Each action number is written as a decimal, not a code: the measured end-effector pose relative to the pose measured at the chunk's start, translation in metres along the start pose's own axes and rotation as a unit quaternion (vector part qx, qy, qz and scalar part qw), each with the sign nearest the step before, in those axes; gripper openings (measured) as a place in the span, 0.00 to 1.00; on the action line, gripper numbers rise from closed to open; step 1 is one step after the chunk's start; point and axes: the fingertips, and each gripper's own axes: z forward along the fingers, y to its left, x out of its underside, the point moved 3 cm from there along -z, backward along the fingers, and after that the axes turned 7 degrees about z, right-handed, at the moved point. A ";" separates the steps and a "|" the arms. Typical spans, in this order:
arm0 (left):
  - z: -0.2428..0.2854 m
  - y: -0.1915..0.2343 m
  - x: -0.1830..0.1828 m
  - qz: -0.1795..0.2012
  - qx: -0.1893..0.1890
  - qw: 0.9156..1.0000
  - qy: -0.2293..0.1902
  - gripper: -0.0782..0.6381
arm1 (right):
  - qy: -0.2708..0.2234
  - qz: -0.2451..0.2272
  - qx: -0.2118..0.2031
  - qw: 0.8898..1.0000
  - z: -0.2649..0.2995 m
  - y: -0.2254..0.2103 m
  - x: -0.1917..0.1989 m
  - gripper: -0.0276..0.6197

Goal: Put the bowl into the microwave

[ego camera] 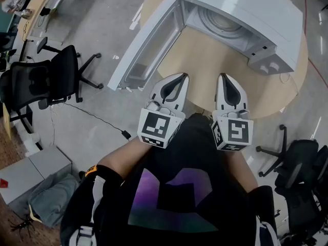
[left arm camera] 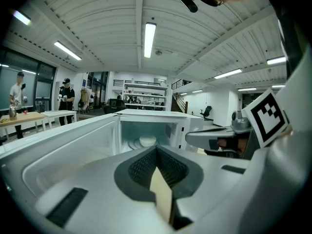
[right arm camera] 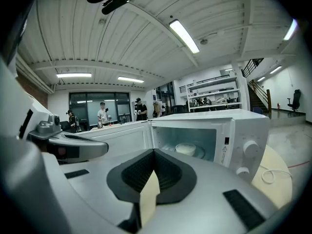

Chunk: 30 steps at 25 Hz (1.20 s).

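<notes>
A white microwave [ego camera: 246, 9] stands on a round wooden table [ego camera: 205, 60] with its door [ego camera: 148, 50] swung open to the left. A white bowl [left arm camera: 146, 141] sits on the turntable inside, and the right gripper view also shows the bowl [right arm camera: 185, 148] in the cavity. My left gripper [ego camera: 179, 79] and right gripper [ego camera: 225, 79] are held side by side close to my chest, at the table's near edge, well short of the microwave. Both point at the open cavity. The left gripper [left arm camera: 157, 152] and right gripper [right arm camera: 153, 155] are shut with nothing held.
Black office chairs stand on the floor at left [ego camera: 48, 76] and at right [ego camera: 300, 163]. A cable [ego camera: 97, 118] runs over the floor at left. A white cord [right arm camera: 267, 174] lies on the table beside the microwave's knobs [right arm camera: 249, 147]. People [right arm camera: 103, 114] stand far behind.
</notes>
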 end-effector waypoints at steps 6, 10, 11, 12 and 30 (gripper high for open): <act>-0.034 0.011 0.011 -0.003 0.004 1.000 -0.006 0.18 | -0.001 -0.010 0.000 1.000 -0.009 0.039 0.004 0.07; -0.056 0.017 0.018 -0.009 0.001 1.000 -0.011 0.18 | 0.004 -0.013 -0.002 1.000 -0.016 0.062 0.011 0.07; -0.061 0.018 0.020 -0.009 0.001 1.000 -0.013 0.18 | 0.005 -0.014 -0.002 1.000 -0.018 0.067 0.013 0.07; -0.067 0.018 0.022 -0.010 0.001 1.000 -0.014 0.18 | 0.005 -0.015 -0.002 1.000 -0.020 0.072 0.014 0.07; -0.192 0.056 0.051 -0.024 -0.047 0.998 -0.032 0.18 | -0.007 -0.031 -0.022 0.999 -0.071 0.186 0.037 0.07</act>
